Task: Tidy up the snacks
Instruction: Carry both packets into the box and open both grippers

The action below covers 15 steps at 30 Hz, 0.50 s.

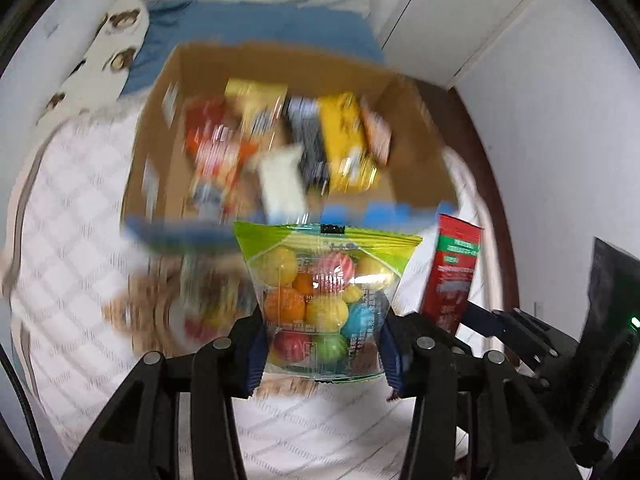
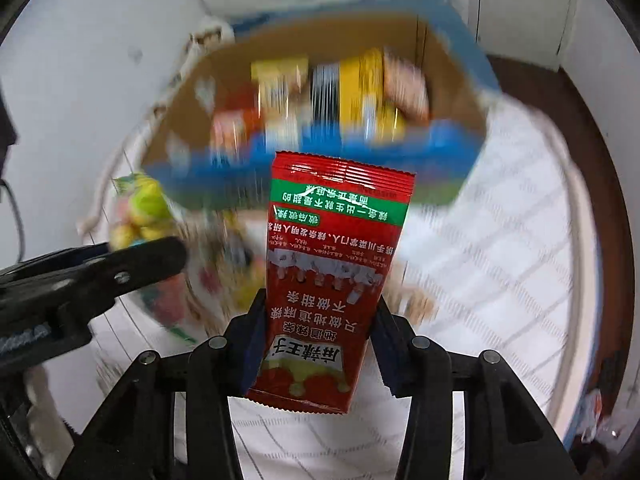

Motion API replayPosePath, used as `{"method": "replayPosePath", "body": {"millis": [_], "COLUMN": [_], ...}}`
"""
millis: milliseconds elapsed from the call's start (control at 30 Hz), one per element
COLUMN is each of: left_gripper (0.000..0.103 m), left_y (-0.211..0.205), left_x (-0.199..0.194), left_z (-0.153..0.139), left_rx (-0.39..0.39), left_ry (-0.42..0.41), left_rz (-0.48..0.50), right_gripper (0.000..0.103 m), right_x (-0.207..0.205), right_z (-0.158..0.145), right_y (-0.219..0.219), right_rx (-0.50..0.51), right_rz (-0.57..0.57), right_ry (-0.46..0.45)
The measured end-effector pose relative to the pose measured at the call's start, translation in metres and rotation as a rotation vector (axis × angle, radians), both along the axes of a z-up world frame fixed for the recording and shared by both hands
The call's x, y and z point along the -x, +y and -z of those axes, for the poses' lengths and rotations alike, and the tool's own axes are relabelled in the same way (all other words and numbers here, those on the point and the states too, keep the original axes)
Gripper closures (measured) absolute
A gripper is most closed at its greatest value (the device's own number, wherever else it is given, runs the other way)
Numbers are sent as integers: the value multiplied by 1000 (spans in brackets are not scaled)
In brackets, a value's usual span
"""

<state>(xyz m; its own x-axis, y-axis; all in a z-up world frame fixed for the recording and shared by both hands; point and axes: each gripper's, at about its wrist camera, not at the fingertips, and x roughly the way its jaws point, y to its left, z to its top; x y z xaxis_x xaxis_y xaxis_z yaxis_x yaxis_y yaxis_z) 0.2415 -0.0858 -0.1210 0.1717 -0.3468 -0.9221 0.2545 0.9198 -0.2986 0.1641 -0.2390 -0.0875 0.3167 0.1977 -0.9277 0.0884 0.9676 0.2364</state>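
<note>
My left gripper is shut on a clear, green-topped bag of colourful candy balls, held upright above the bed. My right gripper is shut on a red snack packet with a green band, also upright. The red packet shows at the right of the left wrist view; the candy bag shows blurred at the left of the right wrist view. Just beyond both lies an open cardboard box with blue edges, holding several blurred snack packs.
The box sits on a white quilted bed cover. A blue pillow and a bear-patterned cushion lie behind it. More loose snacks lie blurred in front of the box. White cupboard doors stand at the back right.
</note>
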Motion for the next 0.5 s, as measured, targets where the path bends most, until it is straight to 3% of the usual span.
{"method": "replayPosePath", "body": {"millis": [67, 133, 233, 367, 500], "left_gripper": [59, 59, 59, 59, 59], "left_y": [-12, -24, -47, -71, -80], "left_x": [-32, -61, -108, -152, -167], "left_z": [-10, -13, 2, 35, 67], "left_rx": [11, 15, 19, 4, -3], "left_ry": [-13, -11, 45, 157, 237], "left_rz": [-6, -12, -18, -20, -23], "right_gripper": [53, 53, 53, 53, 53], "right_x": [-29, -86, -130, -176, -199], "right_z": [-23, -32, -35, -16, 30], "right_y": [-14, -7, -13, -28, -29], "right_rx": [18, 39, 63, 78, 100], "right_rz": [2, -1, 6, 16, -10], "right_ry": [-36, -46, -39, 10, 68]}}
